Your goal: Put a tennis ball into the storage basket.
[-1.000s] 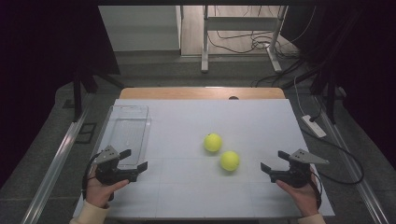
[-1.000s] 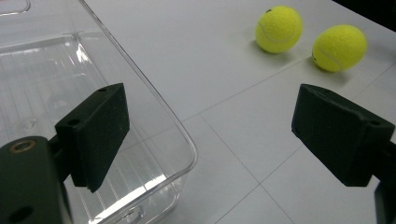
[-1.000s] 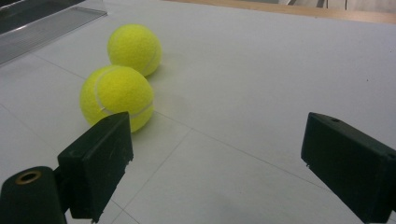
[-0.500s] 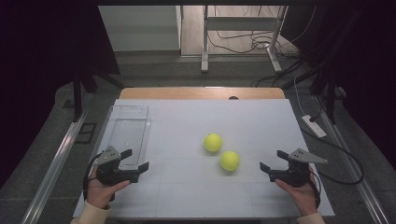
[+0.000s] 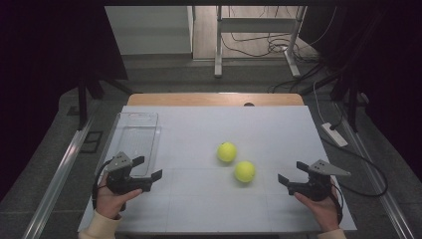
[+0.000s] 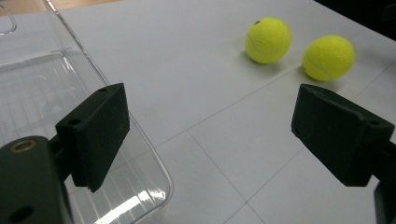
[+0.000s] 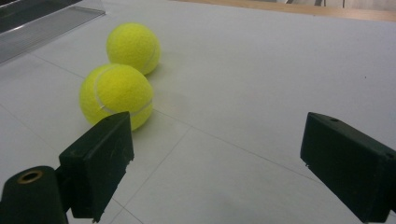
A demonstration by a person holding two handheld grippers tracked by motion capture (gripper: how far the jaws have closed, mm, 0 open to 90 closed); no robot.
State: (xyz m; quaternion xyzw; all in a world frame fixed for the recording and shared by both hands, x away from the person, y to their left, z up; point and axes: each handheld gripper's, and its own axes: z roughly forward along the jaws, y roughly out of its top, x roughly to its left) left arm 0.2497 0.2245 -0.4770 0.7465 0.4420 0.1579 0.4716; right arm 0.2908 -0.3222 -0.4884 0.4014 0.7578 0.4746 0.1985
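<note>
**Two tennis balls wait between open grippers**

While both hands rest at the near edge of the table [image 5: 199, 119], nothing is held yet. The left hand-held gripper [image 5: 148, 168] sits low beside the near end of a clear plastic tray [image 5: 130, 119], its jaws spread wide with only bare table between them. The right hand-held gripper [image 5: 292, 173] is likewise wide open and empty, pointing toward the middle of the table.

Two yellow tennis balls lie near the centre, close together but apart — the farther tennis ball [image 5: 227, 152] and the nearer tennis ball [image 5: 245, 171], the second being just beside the right hand-held gripper's reach. In the right gripper view the nearer one [image 7: 116, 95] sits just beyond the left-hand jaw, with the other [image 7: 133, 47] behind it.

Judging from this layout, the likely work is moving the balls into the tray. The main risk is a nudge: a jaw tip touching a ball off-centre would set it rolling across the smooth table, perhaps into its neighbour — or off the edge. A pinch above the ball's widest part could squeeze it out of the jaws. The light tray might also slide if the left jaw, which stands close to its rim, bumps it.

No brand, label or writing can be read on the balls or the tray.
</note>
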